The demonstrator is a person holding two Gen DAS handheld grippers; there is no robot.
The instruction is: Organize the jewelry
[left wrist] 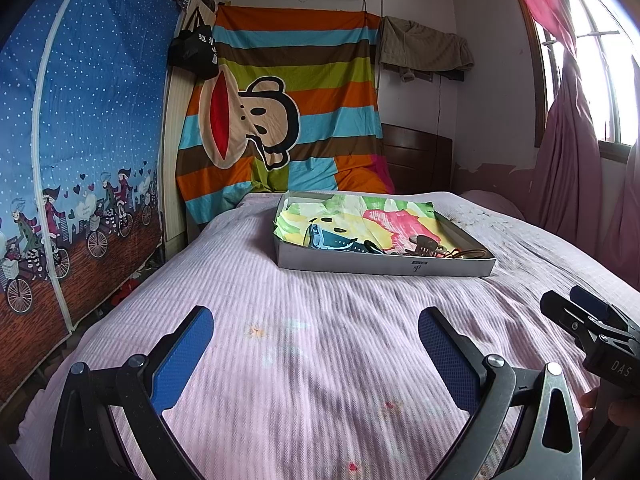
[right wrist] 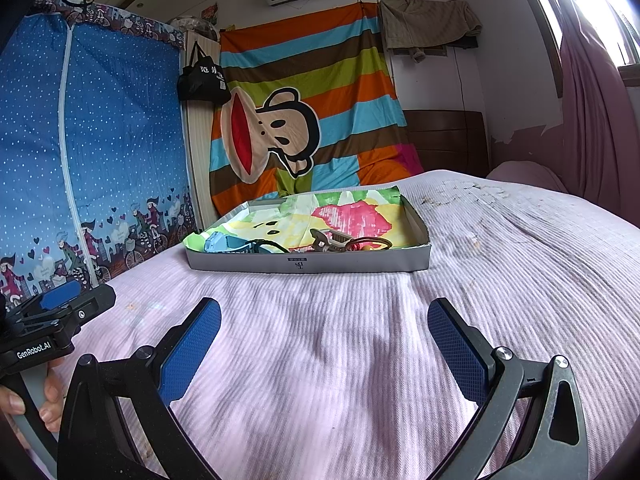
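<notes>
A shallow grey box (left wrist: 384, 266) (right wrist: 308, 266) lined with a bright patterned cloth sits on the bed ahead of both grippers. Along its near side lie a teal watch (left wrist: 332, 242) (right wrist: 232, 245), a brown hair claw (left wrist: 428, 246) (right wrist: 326, 240) and brown looped bands (left wrist: 470, 255) (right wrist: 370, 245). My left gripper (left wrist: 316, 356) stands open above the bedspread, well short of the box, with nothing between its blue pads. My right gripper (right wrist: 324, 350) is open and empty too, level with the left one. Each gripper shows at the edge of the other's view.
The pink striped bedspread (left wrist: 320, 320) covers the bed. A blue fabric wardrobe (left wrist: 80, 140) stands at the left. A striped monkey sheet (left wrist: 288, 112) hangs behind the box, next to a dark headboard (left wrist: 416, 160). Pink curtains (left wrist: 572, 160) and a window are on the right.
</notes>
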